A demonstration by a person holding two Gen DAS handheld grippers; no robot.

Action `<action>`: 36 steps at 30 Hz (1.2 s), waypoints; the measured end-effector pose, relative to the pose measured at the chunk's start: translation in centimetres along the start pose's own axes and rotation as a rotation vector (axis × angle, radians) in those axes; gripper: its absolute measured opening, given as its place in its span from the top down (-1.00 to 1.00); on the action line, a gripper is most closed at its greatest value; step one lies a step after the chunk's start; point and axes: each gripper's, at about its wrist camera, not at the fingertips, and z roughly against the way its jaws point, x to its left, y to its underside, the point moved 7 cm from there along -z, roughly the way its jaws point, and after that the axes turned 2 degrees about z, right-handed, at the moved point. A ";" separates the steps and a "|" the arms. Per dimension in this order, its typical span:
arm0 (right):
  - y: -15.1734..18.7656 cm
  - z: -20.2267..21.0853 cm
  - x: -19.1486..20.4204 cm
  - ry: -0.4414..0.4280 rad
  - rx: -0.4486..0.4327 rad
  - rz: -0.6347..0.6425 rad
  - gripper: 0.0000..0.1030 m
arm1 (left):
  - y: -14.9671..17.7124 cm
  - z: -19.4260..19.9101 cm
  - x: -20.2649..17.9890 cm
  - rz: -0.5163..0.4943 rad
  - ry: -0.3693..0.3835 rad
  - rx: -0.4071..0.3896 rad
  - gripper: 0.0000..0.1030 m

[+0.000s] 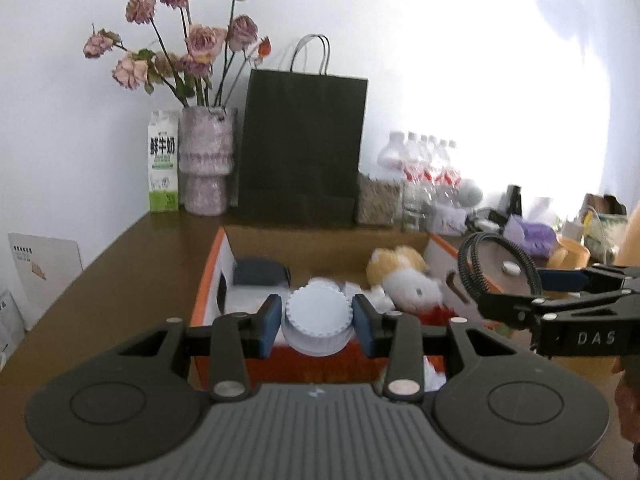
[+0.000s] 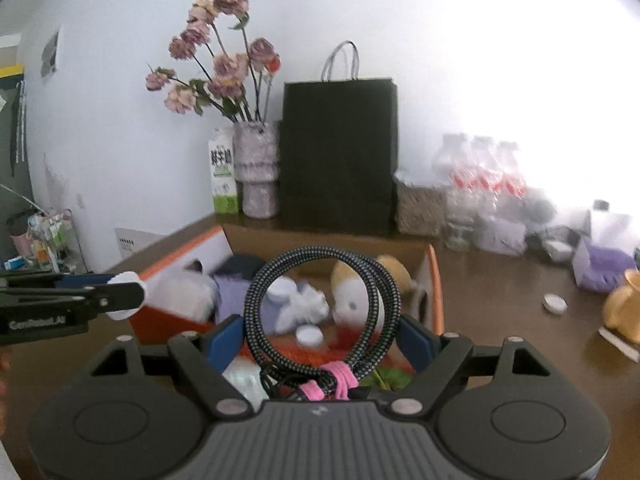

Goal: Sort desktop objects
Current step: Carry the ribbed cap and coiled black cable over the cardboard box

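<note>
Left gripper (image 1: 318, 322) is clamped on one white ridged cap (image 1: 318, 320), its two blue pads pressing the cap's sides, above the near edge of the open orange-and-white box (image 1: 208, 280). Right gripper (image 2: 322, 334) holds one coiled braided cable (image 2: 320, 300) upright between its two blue pads, which press the loop's outer sides; a pink tie (image 2: 340, 380) binds the coil at the bottom. Both grippers hang over the near side of the box, the right one reaching in from the right edge of the left wrist view.

Inside the box lie one yellow-and-white plush toy (image 2: 352, 292), one white crumpled plush or cloth (image 2: 304, 308), one dark blue case (image 1: 260, 272), one lilac pack (image 2: 236, 292) and two loose white caps: one (image 2: 309, 336) on the orange floor, another (image 2: 282, 290) beside the white cloth.

On the brown desk (image 2: 500, 300) to the right of the box sits one more white cap (image 2: 554, 303), with one tan plush figure (image 2: 624, 308) and one purple tissue pack (image 2: 604, 270) further right.

Against the wall stand one milk carton (image 1: 163, 160), one mottled vase (image 1: 206, 160) of dried pink roses, one black paper bag (image 1: 304, 140) with two handles, one woven basket (image 1: 378, 204), and a pack of clear bottles (image 1: 424, 168) with red labels; at least five tops show, though glare blurs the count.
</note>
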 end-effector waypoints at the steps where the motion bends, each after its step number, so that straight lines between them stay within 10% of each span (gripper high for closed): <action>1: -0.6 -0.4 0.2 -0.006 -0.006 0.002 -0.59 | -0.5 -0.3 0.1 0.003 0.000 -0.006 0.23; 14: -4.9 -8.9 2.7 -0.043 0.023 -0.006 -0.59 | -5.2 -7.6 2.2 0.048 -0.026 -0.009 0.23; 36: -2.3 -17.3 3.0 -0.062 0.184 -0.004 -0.59 | -1.6 -16.2 4.6 0.045 -0.117 0.173 0.23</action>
